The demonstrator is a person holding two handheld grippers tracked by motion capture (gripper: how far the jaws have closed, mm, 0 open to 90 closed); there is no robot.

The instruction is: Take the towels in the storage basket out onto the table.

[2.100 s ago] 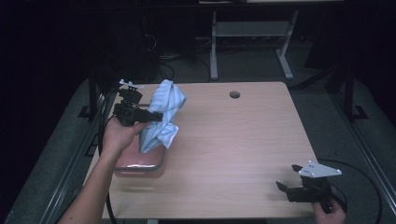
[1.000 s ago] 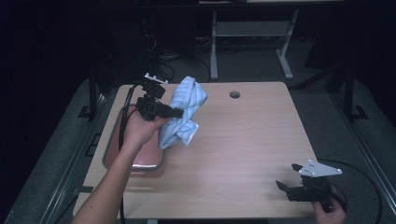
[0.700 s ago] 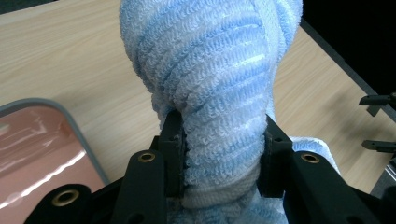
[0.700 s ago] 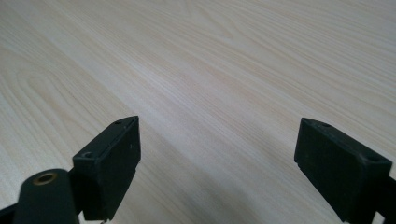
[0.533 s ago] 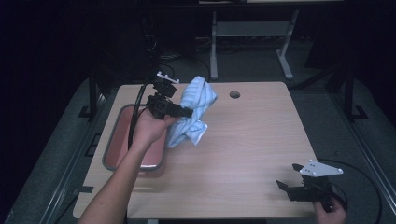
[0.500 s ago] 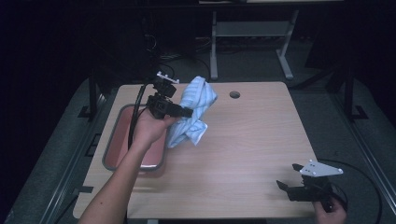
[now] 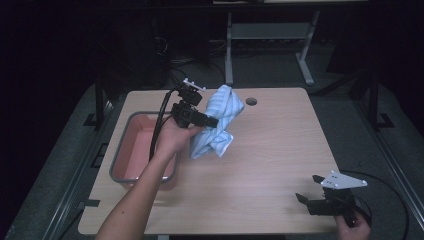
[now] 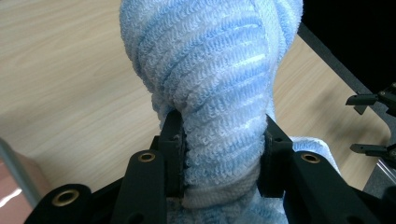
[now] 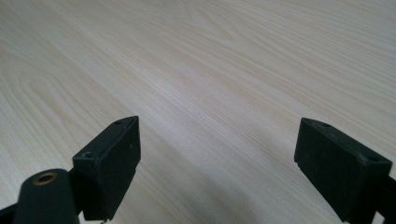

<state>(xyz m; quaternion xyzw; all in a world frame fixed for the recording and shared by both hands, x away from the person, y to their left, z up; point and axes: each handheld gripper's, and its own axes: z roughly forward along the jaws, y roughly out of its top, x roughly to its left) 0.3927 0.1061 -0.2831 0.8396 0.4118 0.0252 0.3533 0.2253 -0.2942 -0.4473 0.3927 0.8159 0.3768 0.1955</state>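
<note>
Blue-striped towel [image 7: 218,125] is clamped in the left claw [image 7: 209,121], bunched and lifted over the table [image 7: 270,150] just right of the pink tub [image 7: 131,150]. Right claw [image 7: 306,199] rests with jaws apart near the front right edge; bare wood lies between them.

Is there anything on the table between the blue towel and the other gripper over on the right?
Nothing visible. The left gripper is shut on the blue striped towel, held above the table beside the pink tub. Bare wood runs from there to the open right gripper at the near right corner.
</note>
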